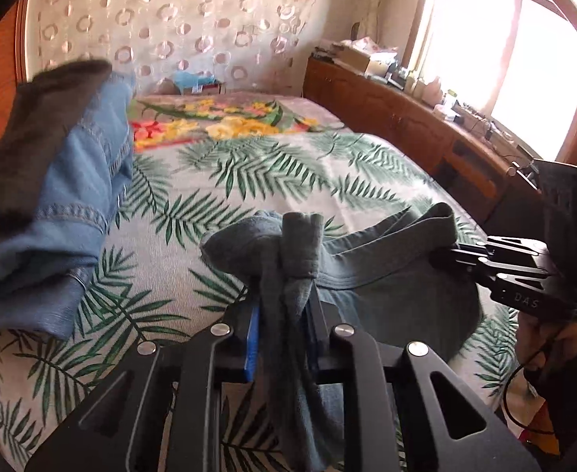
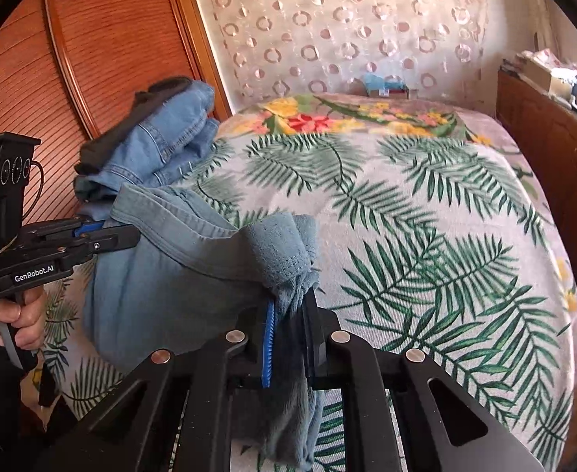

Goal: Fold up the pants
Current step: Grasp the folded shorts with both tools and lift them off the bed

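The left gripper (image 1: 284,314) is clamped on a bunched fold of the grey-blue pants (image 1: 367,275), and the right gripper (image 2: 290,326) pinches the other end of the same waistband; the pants hang between them at lower centre, just over the palm-print bed (image 2: 426,236). Both bites are thick wads near the pad tips, so I judge the cloth could slide out or sag unevenly. "GenRobot.AI" and "DAS" are printed on the gripper bodies.
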`<act>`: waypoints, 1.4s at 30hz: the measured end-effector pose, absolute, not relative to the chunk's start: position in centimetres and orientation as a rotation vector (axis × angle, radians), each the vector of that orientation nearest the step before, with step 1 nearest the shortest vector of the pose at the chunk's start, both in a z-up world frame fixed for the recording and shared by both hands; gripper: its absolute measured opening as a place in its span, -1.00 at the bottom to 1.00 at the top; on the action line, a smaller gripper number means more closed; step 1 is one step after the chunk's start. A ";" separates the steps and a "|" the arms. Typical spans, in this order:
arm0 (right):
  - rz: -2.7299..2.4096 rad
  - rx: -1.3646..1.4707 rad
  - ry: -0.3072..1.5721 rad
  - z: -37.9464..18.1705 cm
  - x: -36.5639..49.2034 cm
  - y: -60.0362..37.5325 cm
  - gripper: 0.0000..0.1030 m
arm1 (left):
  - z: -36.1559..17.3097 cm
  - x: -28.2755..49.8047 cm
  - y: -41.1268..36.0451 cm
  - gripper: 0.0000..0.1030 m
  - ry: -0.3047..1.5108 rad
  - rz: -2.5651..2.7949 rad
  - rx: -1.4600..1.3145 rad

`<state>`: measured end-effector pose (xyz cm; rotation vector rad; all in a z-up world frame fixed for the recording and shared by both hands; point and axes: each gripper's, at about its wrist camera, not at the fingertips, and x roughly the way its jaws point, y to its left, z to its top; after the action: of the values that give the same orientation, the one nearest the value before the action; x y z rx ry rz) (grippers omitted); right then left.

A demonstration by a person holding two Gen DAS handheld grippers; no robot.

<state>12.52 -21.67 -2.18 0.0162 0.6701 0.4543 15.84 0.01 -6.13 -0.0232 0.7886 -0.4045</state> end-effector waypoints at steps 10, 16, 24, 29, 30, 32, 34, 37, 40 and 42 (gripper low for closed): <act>0.454 -0.014 0.520 3.1 8.2 -22.4 -0.78 | 0.1 13.1 0.1 -0.62 0.634 -0.390 0.025; 0.459 -0.042 0.456 5.4 6.4 -22.5 -0.78 | 2.1 12.5 0.6 -0.62 0.583 -0.374 0.040; 0.469 -0.087 0.420 6.8 6.3 -21.1 -0.78 | 2.9 12.1 2.4 -0.62 0.548 -0.347 0.034; 0.487 -0.115 0.417 6.3 8.0 -19.8 -0.78 | 2.6 12.3 3.6 -0.62 0.540 -0.323 0.026; 0.490 -0.119 0.415 6.3 8.3 -19.6 -0.78 | 2.5 12.4 3.9 -0.62 0.541 -0.318 0.022; 0.495 -0.126 0.413 6.2 9.4 -19.3 -0.78 | 2.4 12.8 4.5 -0.62 0.543 -0.310 0.013; 0.503 -0.129 0.413 6.3 10.4 -18.7 -0.78 | 2.2 13.1 5.1 -0.62 0.545 -0.301 0.005; 0.516 -0.139 0.412 6.5 11.7 -17.9 -0.78 | 2.2 13.7 5.9 -0.62 0.544 -0.290 -0.003; 0.528 -0.159 0.404 7.1 13.1 -16.9 -0.78 | 2.6 14.5 7.0 -0.62 0.536 -0.275 -0.014; 0.537 -0.170 0.394 7.5 13.9 -16.3 -0.78 | 3.0 15.3 7.9 -0.62 0.526 -0.264 -0.023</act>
<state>13.94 -16.32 7.54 -0.1699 0.3941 0.5372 15.30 7.90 3.01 -0.0230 0.5256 -0.2637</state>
